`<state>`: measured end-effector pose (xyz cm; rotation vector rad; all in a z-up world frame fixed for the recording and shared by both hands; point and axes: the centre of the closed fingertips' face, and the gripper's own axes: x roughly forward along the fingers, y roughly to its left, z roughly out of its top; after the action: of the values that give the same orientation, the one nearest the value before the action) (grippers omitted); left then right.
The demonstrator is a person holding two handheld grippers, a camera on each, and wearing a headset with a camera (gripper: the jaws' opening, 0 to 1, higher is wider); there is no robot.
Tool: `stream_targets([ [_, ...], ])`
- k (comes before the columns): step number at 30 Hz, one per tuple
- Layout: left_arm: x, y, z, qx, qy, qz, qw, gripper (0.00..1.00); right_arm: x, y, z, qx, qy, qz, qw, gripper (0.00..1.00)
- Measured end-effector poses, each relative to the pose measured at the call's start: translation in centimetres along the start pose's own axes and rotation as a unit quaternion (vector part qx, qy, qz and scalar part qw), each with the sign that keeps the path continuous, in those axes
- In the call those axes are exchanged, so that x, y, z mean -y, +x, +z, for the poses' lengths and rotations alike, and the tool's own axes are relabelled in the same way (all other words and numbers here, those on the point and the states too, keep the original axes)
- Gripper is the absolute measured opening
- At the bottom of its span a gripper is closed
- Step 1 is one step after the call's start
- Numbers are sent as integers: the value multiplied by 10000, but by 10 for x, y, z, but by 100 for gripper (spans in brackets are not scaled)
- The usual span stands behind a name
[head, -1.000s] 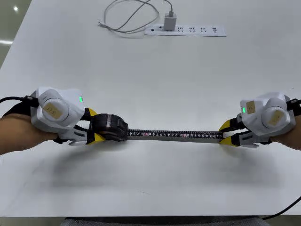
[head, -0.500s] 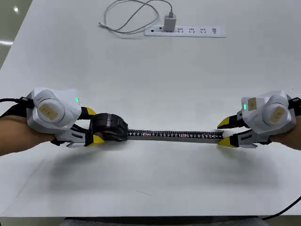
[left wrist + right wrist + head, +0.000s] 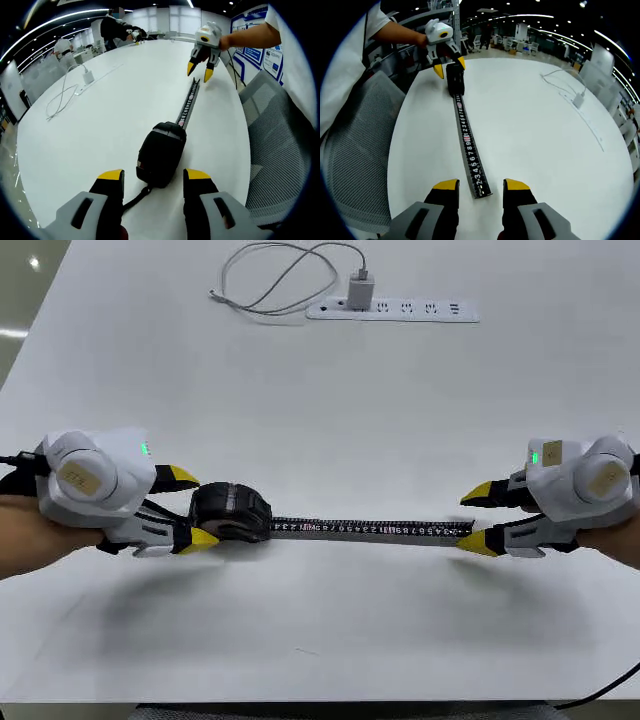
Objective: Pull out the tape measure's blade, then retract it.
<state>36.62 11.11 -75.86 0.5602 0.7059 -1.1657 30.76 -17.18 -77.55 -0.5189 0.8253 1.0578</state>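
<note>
The light is bright and even; it comes from long ceiling lamps [image 3: 535, 16], seen in the right gripper view. The tabletop [image 3: 330, 420] has no hard glare. Soft grey shadows [image 3: 150, 575] lie on it under the left claw [image 3: 197, 507] and the right claw [image 3: 473, 519], toward its near edge. The head view is sharp; both gripper views bend at their edges.

Tape measure [image 3: 231, 512]: matt blk plastic (rubbery look); table [image 3: 330, 420] smooth, semi-gloss.
</note>
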Motion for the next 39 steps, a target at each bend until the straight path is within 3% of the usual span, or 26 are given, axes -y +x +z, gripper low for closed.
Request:
stream_targets([
  [3,-3,-8,5,226,-53,271,9994,44,-6,-2,0,122,269,-1,9996,36],
  [4,-3,-10,5,296,-237,361,9986,45,-7,-3,2,199,360,-72,9991,37],
  [11,3,-19,3,525,-555,623,9951,52,-14,-9,1,311,612,-307,9972,46],
  [14,8,-23,0,571,-711,635,9938,54,-17,-11,4,460,833,-405,9946,50],
  [28,23,-39,-16,719,-1271,814,9859,70,-30,-20,2,629,1140,-745,9887,70],
  [37,31,-51,-27,985,-1773,952,9746,77,-35,-31,-2,726,1313,-946,9841,77],
  [39,34,-54,-30,991,-1800,988,9737,77,-37,-32,-4,714,1316,-988,9838,78],
])
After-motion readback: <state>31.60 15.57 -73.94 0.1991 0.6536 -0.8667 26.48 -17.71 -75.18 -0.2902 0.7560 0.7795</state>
